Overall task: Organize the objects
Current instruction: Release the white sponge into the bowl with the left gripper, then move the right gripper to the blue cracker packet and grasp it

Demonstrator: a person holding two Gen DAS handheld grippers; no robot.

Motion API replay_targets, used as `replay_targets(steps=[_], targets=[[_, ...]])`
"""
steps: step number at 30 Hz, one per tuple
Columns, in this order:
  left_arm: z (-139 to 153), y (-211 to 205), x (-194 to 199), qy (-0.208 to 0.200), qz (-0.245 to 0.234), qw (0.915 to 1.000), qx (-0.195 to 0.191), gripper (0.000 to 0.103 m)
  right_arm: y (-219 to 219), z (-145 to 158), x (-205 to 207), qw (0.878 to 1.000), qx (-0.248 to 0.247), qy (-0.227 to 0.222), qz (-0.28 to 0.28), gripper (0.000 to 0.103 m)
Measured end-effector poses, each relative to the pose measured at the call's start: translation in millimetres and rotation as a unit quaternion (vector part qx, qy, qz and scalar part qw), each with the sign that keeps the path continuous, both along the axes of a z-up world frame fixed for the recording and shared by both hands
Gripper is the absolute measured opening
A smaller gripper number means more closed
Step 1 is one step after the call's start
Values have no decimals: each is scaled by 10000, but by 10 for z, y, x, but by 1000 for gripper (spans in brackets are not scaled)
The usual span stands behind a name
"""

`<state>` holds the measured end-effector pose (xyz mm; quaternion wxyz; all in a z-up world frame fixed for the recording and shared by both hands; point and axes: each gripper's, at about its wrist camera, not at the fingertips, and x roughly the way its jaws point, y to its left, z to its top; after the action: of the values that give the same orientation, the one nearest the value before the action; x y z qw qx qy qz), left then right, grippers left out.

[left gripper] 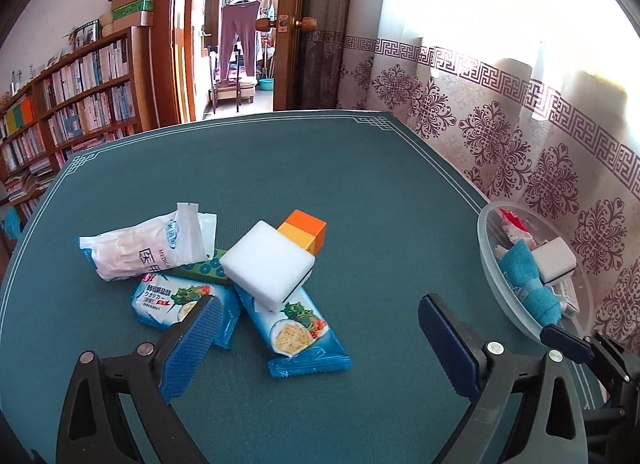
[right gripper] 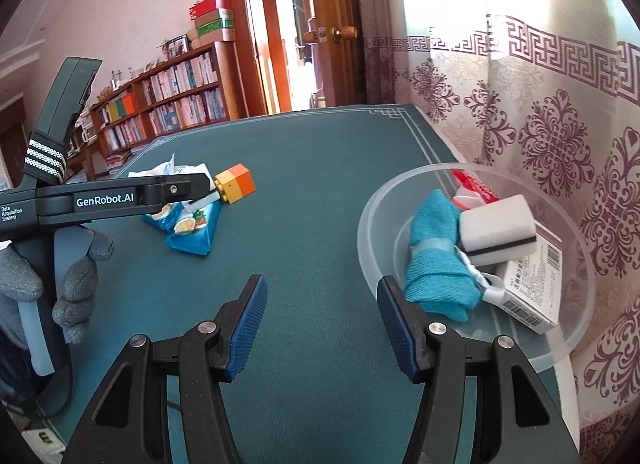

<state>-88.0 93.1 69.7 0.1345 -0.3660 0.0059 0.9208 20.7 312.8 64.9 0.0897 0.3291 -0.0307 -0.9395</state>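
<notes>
- Left hand-held gripper (left gripper: 320, 328): jaws spread wide, nothing between; hovers just short of the clutter pile.
- Right hand-held gripper (right gripper: 322, 306): also gaping, empty, its right pad at the clear bowl (right gripper: 576, 328) rim.
- Pile, w/ white sponge (left gripper: 267, 266) as landmark: cracker packet (left gripper: 296, 328) under it, long axis running from sponge toward the camera & right; 2nd cracker packet (left gripper: 160, 302) left of it; gauze pack (left gripper: 140, 252) far-left; orange block (left gripper: 306, 230) touching behind.
- Right wrist view only: gloved hand (right gripper: 76, 284) holding left tool; bowl contents clear – teal cloth (right gripper: 436, 264), 2nd sponge (right gripper: 498, 230), barcode box (right gripper: 532, 284).
- Left wrist view only: pile layout; green tabletop (left gripper: 360, 184).
</notes>
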Motion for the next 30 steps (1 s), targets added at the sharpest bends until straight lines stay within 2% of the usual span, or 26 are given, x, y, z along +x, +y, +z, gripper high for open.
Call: replay_targets(steps=[4, 9, 19, 30], targets=[[-48, -203, -5, -66, 208, 9997, 55, 101, -162, -92, -205, 9983, -192, -360, 427, 59], [-74, -454, -19, -94, 480, 9988, 97, 101, -346, -163, -449, 9946, -428, -632, 696, 59], [-92, -792, -15, 54, 920, 9957, 21, 101, -753, -206, -764, 9909, -575, -749, 962, 59], [-150, -1035, -74, -41, 1171, 9929, 189, 101, -1110, -187, -1047, 9896, -510, -731, 1125, 59]])
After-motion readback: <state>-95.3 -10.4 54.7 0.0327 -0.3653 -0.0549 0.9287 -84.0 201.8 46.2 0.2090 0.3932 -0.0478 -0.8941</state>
